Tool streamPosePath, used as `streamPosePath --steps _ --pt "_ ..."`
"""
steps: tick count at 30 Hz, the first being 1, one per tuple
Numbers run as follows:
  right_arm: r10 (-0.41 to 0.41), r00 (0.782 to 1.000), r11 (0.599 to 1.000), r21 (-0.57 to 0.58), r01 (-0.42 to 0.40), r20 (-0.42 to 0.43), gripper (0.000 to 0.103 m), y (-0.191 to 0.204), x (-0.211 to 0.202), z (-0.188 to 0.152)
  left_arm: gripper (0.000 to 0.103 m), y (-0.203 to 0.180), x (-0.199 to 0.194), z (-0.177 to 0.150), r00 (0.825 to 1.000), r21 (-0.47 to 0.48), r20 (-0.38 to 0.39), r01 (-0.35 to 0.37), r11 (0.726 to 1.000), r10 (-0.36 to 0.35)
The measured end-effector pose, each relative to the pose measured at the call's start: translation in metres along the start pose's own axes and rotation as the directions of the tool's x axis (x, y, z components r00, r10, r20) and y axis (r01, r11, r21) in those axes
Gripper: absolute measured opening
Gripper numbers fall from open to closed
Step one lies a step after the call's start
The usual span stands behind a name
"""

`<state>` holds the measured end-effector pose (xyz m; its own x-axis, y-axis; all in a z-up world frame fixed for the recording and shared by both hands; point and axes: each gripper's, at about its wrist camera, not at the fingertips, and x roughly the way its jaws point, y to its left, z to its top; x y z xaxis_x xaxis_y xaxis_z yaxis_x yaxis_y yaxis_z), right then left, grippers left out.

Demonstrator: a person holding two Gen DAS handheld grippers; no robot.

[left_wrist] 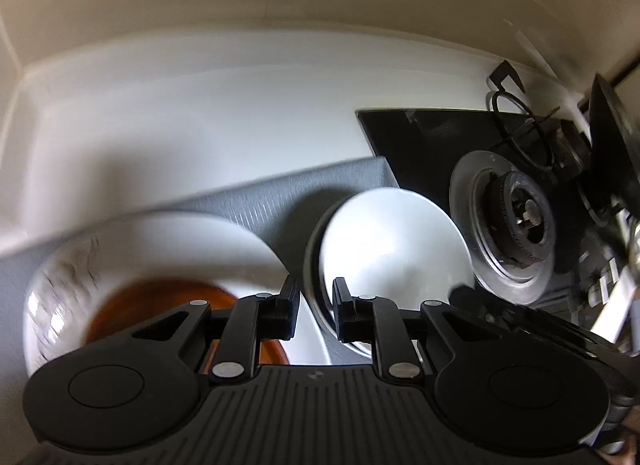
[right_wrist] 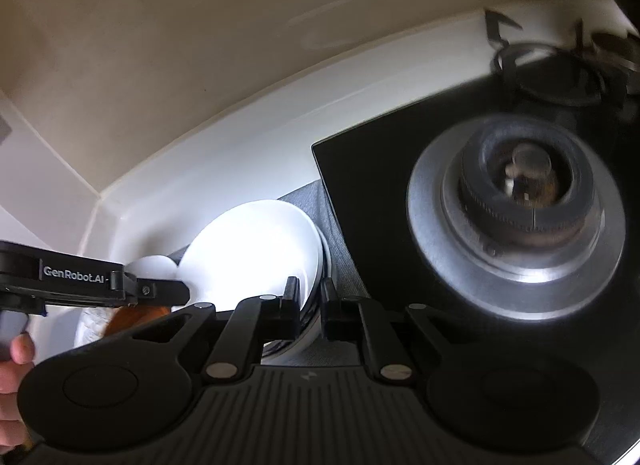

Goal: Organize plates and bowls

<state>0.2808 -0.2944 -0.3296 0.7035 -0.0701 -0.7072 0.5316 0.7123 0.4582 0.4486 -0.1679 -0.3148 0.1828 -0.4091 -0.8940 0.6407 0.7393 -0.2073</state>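
Observation:
A white bowl (left_wrist: 392, 241) (right_wrist: 248, 249) sits on top of another dish with a dark-lined rim, on a grey mat (left_wrist: 280, 193). My left gripper (left_wrist: 316, 301) is shut, with the near-left rim of that stack between its fingers. Seen from the right wrist, the left gripper (right_wrist: 180, 291) reaches in from the left to the bowl's edge. My right gripper (right_wrist: 309, 297) is shut on the opposite rim of the same stack, and its dark tip (left_wrist: 460, 293) shows in the left wrist view. A larger white bowl with an orange inside (left_wrist: 160, 305) (right_wrist: 136, 317) lies left of the stack, blurred.
A black cooktop (right_wrist: 380, 185) with a round steel burner (left_wrist: 516, 225) (right_wrist: 524, 193) lies right of the mat. Black pan supports (right_wrist: 548, 69) sit farther back. A beige wall and a white counter corner (right_wrist: 104, 197) close off the back and left. A person's hand (right_wrist: 16, 365) holds the left gripper.

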Motion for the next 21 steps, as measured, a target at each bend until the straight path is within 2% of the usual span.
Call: streamPosePath --steps 2,3,5,6,9,12,16,19,21 --pt "0.034 0.999 0.998 0.051 -0.035 0.001 0.015 -0.006 -0.004 -0.005 0.018 -0.012 -0.001 0.003 0.997 0.098 0.048 -0.057 0.994 0.052" --pt "0.045 0.999 0.997 0.069 -0.045 0.001 0.019 -0.009 -0.005 -0.007 0.018 -0.018 0.001 0.004 0.995 0.143 0.063 -0.082 0.986 0.073" --pt "0.063 0.998 0.993 0.103 -0.062 -0.005 0.028 -0.015 -0.006 -0.01 0.019 -0.024 0.012 0.009 0.995 0.19 0.05 -0.09 0.978 0.082" --pt "0.065 0.998 0.99 0.122 -0.064 -0.007 0.036 -0.018 -0.006 -0.011 0.019 -0.024 0.019 0.012 0.997 0.194 0.028 -0.082 0.978 0.078" --pt "0.109 0.994 0.974 0.201 -0.108 0.006 0.044 -0.029 -0.006 -0.013 0.02 -0.021 0.035 0.018 0.997 0.183 -0.024 -0.069 0.981 0.075" --pt "0.139 0.99 0.959 0.249 -0.132 -0.009 0.059 -0.034 0.0 -0.016 0.02 -0.018 0.045 0.019 0.997 0.171 -0.057 -0.048 0.984 0.058" --pt "0.166 0.986 0.948 0.277 -0.155 -0.019 0.062 -0.031 0.01 -0.022 0.02 -0.013 0.049 0.015 0.996 0.114 -0.082 -0.014 0.993 0.023" --pt "0.186 0.982 0.934 0.312 -0.171 -0.02 0.063 -0.03 0.02 -0.025 0.021 -0.014 0.048 0.012 0.997 0.124 -0.074 -0.017 0.992 0.026" --pt "0.17 0.985 0.937 0.312 -0.159 -0.008 0.058 -0.029 0.022 -0.025 0.021 -0.014 0.048 0.011 0.997 0.126 -0.071 -0.018 0.992 0.027"
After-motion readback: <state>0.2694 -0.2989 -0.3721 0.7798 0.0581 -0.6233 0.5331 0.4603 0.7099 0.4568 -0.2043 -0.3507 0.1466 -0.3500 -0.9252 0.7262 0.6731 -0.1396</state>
